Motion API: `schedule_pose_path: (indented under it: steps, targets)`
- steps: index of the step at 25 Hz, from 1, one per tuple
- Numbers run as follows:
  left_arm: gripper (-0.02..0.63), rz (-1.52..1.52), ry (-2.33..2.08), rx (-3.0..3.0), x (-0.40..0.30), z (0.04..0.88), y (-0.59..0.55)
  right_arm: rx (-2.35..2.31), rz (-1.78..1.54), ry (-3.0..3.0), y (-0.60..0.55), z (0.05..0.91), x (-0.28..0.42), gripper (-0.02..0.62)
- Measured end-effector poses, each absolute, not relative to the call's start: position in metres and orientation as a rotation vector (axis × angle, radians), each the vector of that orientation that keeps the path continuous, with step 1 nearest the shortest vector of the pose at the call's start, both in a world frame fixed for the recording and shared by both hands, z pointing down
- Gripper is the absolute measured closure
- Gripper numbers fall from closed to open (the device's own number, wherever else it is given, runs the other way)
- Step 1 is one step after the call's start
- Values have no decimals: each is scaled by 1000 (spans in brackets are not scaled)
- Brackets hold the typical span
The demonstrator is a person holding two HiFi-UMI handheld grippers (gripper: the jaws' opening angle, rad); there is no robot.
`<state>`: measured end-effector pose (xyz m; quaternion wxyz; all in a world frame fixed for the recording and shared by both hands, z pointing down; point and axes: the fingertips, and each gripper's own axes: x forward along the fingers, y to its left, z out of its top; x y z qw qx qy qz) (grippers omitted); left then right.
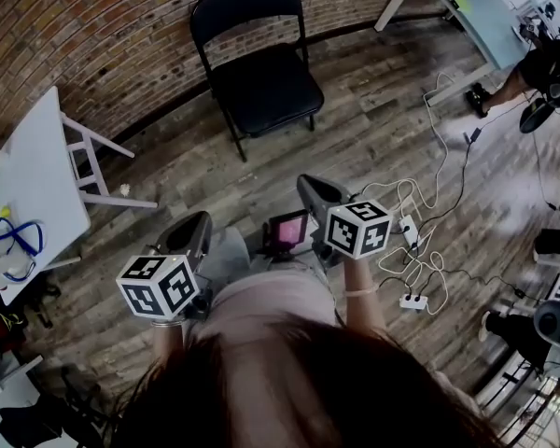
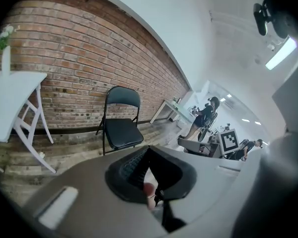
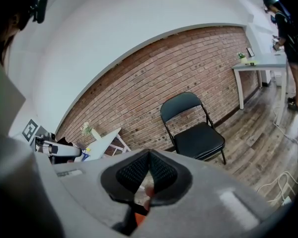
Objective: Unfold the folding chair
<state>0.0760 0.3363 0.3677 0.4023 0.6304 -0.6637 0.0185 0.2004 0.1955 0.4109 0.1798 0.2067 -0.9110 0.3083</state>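
Against curved brick, a padded black folding chair (image 1: 261, 59) stands unfolded.

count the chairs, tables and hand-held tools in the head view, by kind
chairs: 1, the black folding chair
tables: 2, the white table at left and the pale table at top right
tools: 2, the left tool and the right tool
total: 5

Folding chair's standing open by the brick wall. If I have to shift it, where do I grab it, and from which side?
Grip the top edge of the backrest of the folding chair, coming from the front, over the seat. It stands upright and clear, likely thin enough for the jaws, and the brick wall close behind blocks a rear approach.
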Motion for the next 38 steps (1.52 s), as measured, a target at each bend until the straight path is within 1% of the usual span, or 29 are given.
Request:
schedule_pose_path:
  steps: [9,21,29,38]
  targets:
    - [604,39,-1751,1601,61,353,350,648,795,-2635,216,369,212,600]
    - [604,-3,-1802,1589,40,339,368,704,734,-2665,234,343,218,601]
    - [604,-18,-1805,1604,40,332,369,700,732,-2692,232,332,217,601]
    - [604,-166,-1736,1672,55,320,368,706,740,-2687,235,335,223,601]
